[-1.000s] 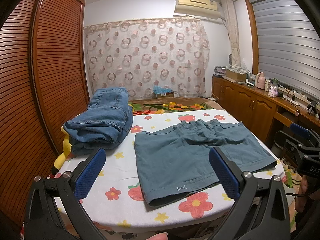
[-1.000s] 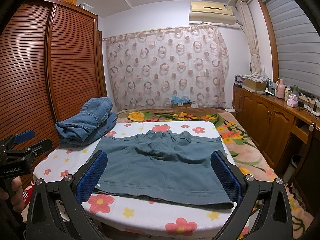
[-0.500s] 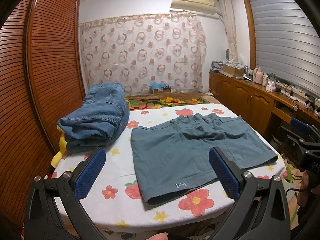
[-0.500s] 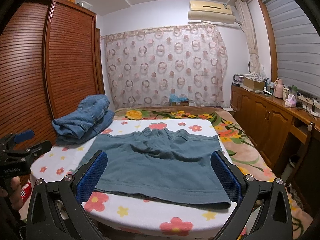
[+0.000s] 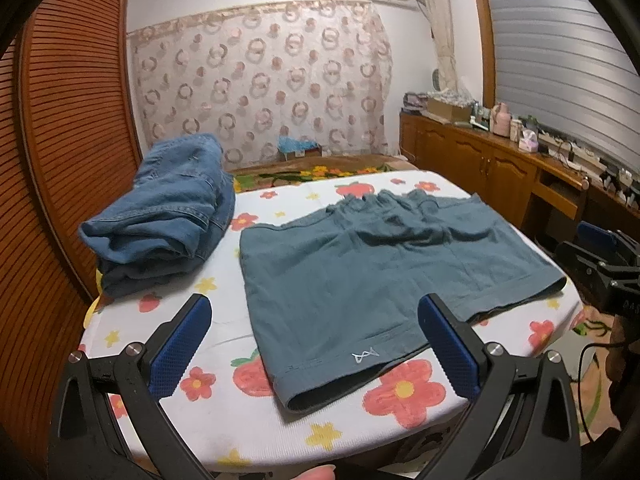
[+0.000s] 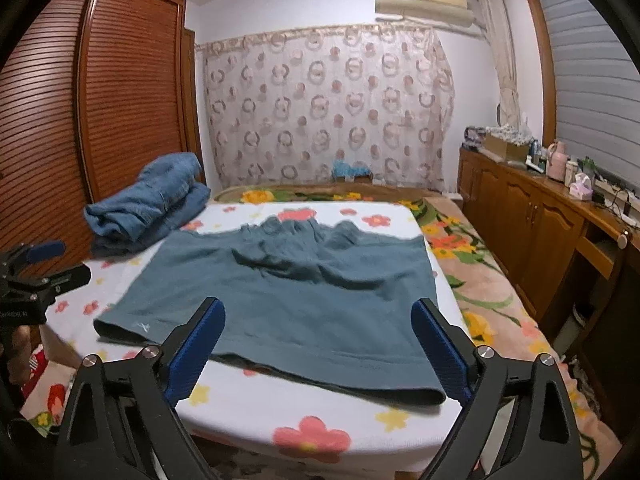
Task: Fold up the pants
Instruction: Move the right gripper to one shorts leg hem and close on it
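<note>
spread wide and holding nothing, left gripper (image 5: 312, 340) and right gripper (image 6: 318, 340) facing teal shorts (image 5: 384, 276) flat ahead, hems nearest, waistband far, left hem corner closer to left.

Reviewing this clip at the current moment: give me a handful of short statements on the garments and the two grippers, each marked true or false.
1. The teal-grey cotton shorts lie spread flat on the flower-print tablecloth. True.
2. The left gripper is clamped on the shorts' hem. False: its jaws stand open, holding nothing.
3. A pile of blue denim jeans sits to the left of the shorts. True.
4. The right gripper is shut. False: it is open.
5. The jeans lie on top of the shorts. False: they sit beside them, apart.
</note>
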`<action>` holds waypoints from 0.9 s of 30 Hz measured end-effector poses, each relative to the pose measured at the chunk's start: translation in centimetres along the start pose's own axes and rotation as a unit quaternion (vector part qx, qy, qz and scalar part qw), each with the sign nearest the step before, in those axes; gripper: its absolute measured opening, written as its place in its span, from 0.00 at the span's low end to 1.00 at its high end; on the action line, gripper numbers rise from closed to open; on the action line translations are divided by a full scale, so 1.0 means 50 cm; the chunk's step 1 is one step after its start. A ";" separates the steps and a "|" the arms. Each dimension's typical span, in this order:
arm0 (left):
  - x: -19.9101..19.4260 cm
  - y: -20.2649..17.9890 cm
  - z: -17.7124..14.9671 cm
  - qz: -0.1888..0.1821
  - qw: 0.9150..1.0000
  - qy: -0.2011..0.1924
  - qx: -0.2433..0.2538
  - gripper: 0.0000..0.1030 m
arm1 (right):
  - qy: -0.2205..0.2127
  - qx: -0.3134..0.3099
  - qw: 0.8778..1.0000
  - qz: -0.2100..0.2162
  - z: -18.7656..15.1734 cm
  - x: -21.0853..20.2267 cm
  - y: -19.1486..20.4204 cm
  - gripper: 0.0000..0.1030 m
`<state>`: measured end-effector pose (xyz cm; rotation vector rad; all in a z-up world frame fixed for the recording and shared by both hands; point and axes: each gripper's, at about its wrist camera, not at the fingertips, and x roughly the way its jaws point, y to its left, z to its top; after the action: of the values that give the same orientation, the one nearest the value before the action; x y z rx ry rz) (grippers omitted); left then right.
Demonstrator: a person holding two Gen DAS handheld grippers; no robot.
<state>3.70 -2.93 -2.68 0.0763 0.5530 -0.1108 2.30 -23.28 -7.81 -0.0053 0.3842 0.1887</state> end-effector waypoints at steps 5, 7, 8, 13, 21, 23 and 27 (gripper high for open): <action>0.029 0.006 -0.005 -0.016 1.000 0.012 0.004 1.00 | 0.016 0.001 1.000 -0.015 0.005 0.005 -0.018 0.77; 0.036 0.003 -0.008 -0.020 1.000 0.015 0.008 1.00 | 0.024 0.001 0.999 -0.024 0.010 0.004 -0.019 0.76; 0.041 0.004 -0.008 -0.020 1.000 0.017 0.010 1.00 | 0.027 0.002 0.999 -0.027 0.012 0.004 -0.021 0.76; 0.065 0.009 -0.013 -0.015 0.999 0.032 0.022 1.00 | 0.047 0.002 0.998 -0.040 0.015 0.013 -0.034 0.70; 0.110 0.035 -0.038 -0.018 0.998 0.064 0.017 1.00 | 0.104 0.012 0.993 -0.061 0.026 0.028 -0.028 0.56; 0.120 0.042 -0.046 -0.017 0.997 0.075 0.017 1.00 | 0.114 0.016 0.991 -0.062 0.040 0.025 -0.022 0.53; 0.139 0.060 -0.059 -0.008 0.995 0.094 0.012 1.00 | 0.125 0.020 0.990 -0.065 0.057 0.017 -0.010 0.46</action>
<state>8.41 -0.23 -8.72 0.1058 0.7408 -0.1262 4.22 -23.53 -5.48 -0.0149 0.6353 0.0513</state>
